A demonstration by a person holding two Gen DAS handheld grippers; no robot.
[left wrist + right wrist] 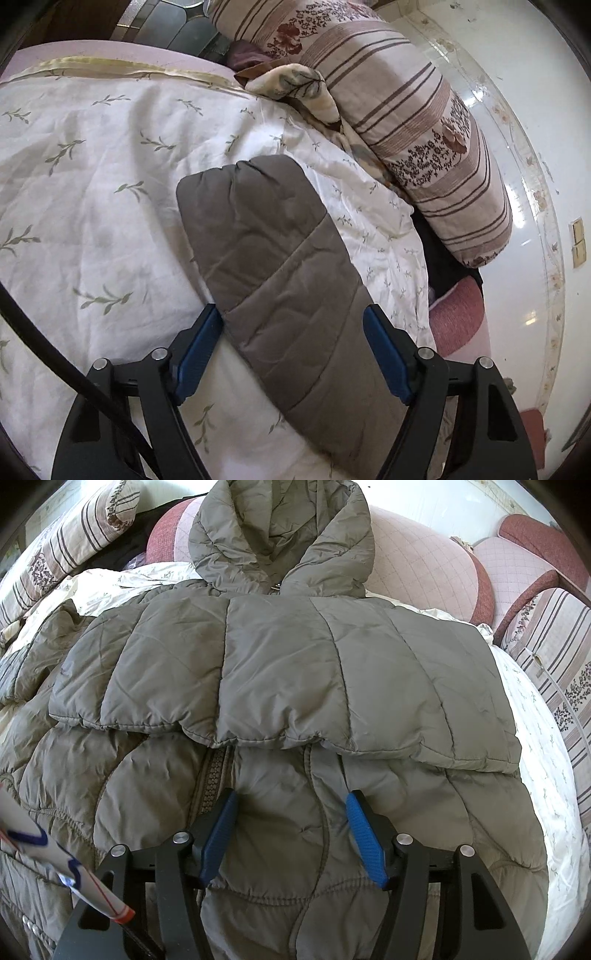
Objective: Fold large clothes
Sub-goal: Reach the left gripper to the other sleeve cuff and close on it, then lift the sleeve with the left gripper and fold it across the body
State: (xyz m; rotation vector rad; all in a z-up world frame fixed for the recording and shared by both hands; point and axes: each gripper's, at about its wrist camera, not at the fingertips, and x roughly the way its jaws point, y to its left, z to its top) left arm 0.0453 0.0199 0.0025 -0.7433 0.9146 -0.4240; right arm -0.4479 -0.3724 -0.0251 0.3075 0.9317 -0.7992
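A grey-brown quilted hooded jacket (pixel 295 664) lies spread on a white leaf-print quilt (pixel 92 184), hood toward the pillows. One part is folded across its chest. My right gripper (pixel 291 795) points down onto the lower body beside the zip (pixel 212 779). Puffed fabric fills the gap between its blue pads (pixel 364 834), which press on it. In the left wrist view a jacket sleeve (pixel 266 251) stretches away over the quilt. My left gripper (pixel 292 310) is shut across the sleeve's width, both blue pads (pixel 199 354) against its edges.
A striped floral bolster (pixel 406 122) lies along the quilt's far right edge, with white floor (pixel 517 110) beyond. Pink and red cushions (pixel 424 565) and striped pillows (pixel 554 657) ring the hood. A white object with blue and red marks (pixel 55 867) intrudes at lower left of the right wrist view.
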